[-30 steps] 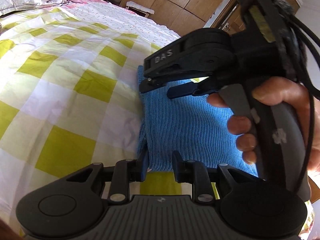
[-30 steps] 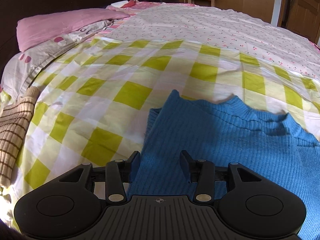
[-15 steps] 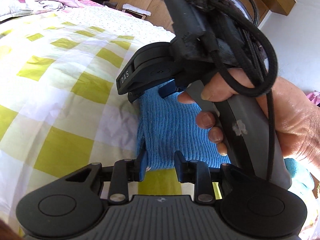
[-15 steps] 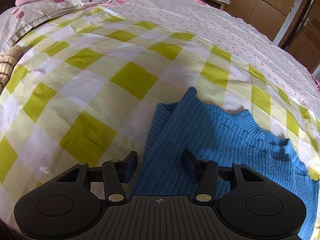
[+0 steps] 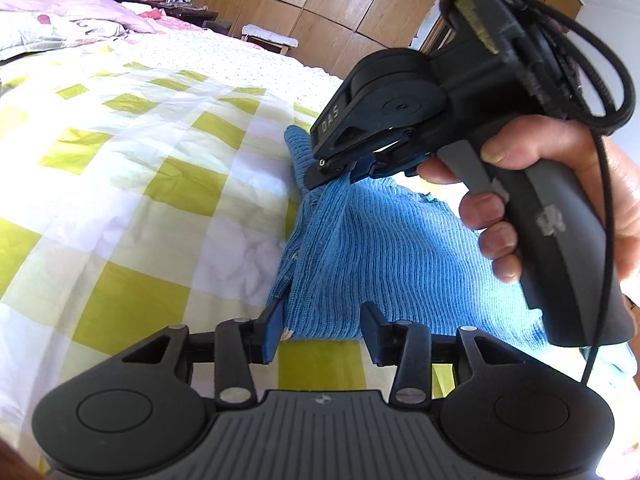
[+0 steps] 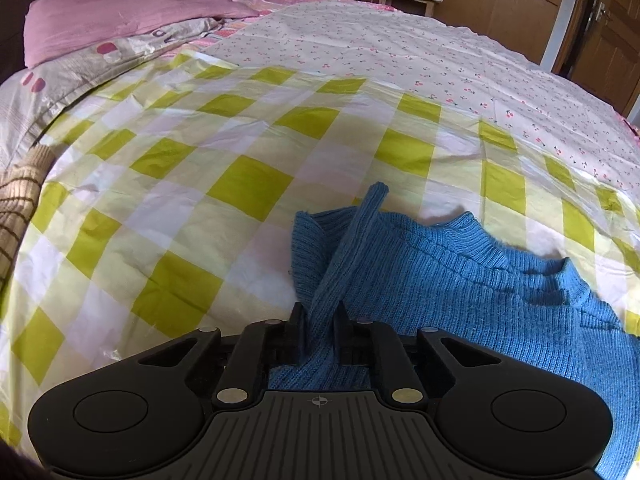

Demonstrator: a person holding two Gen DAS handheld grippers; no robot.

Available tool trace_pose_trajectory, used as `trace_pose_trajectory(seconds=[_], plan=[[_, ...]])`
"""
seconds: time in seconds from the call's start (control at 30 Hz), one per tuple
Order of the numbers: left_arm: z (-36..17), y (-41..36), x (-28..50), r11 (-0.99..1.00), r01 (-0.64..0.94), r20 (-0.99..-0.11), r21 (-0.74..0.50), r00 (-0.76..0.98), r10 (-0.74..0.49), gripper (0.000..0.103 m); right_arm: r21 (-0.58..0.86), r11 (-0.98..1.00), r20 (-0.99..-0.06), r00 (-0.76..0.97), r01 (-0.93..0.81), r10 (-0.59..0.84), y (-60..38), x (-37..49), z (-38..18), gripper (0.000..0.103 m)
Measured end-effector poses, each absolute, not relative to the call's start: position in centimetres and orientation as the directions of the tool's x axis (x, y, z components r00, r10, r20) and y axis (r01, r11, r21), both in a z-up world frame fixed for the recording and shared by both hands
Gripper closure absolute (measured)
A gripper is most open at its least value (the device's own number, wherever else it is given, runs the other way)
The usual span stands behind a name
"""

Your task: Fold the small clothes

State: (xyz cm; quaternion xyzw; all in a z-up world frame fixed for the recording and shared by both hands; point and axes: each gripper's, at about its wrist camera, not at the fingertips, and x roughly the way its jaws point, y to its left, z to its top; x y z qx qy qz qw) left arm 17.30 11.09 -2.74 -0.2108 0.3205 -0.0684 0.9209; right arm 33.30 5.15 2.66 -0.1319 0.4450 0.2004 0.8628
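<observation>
A small blue knit sweater lies on the yellow-and-white checked bedspread. My right gripper is shut on a fold of the sweater's left side and lifts it into a ridge. In the left wrist view the same sweater shows, with the right gripper pinching cloth above it. My left gripper is open, its fingers astride the sweater's near hem and low over the bed.
A pink pillow and a floral sheet lie at the far end of the bed. A brown striped garment lies at the left edge. Wooden wardrobes stand behind.
My right gripper has closed on the sweater's left side and raised it. The left gripper has stayed open at the hem.
</observation>
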Motion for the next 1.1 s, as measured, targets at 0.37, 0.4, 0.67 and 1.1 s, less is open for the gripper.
trace_pose_trajectory(seconds=[0.37, 0.4, 0.67, 1.1], plan=[[-1.8, 11.1, 15.6, 0.930, -0.022, -0.499, -0.366, 0.848, -0.176, 0.040, 0.079, 0.896, -0.775, 0.538, -0.437, 0.331, 1.2, 33.1, 6.0, 0.092], [-1.8, 11.0, 15.5, 0.934, -0.025, -0.497, -0.356, 0.851, -0.167, 0.039, 0.089, 0.896, -0.772, 0.538, -0.435, 0.338, 0.8, 33.1, 6.2, 0.092], [-1.8, 9.6, 16.7, 0.941, -0.041, -0.495, -0.335, 0.858, -0.138, 0.033, 0.149, 0.886, -0.749, 0.535, -0.440, 0.392, -1.6, 32.4, 7.4, 0.092], [1.6, 4.6, 18.5, 0.954, 0.046, -0.491, -0.298, 0.849, -0.194, 0.080, 0.275, 0.879, -0.702, 0.543, -0.391, 0.461, -8.6, 32.3, 8.7, 0.092]])
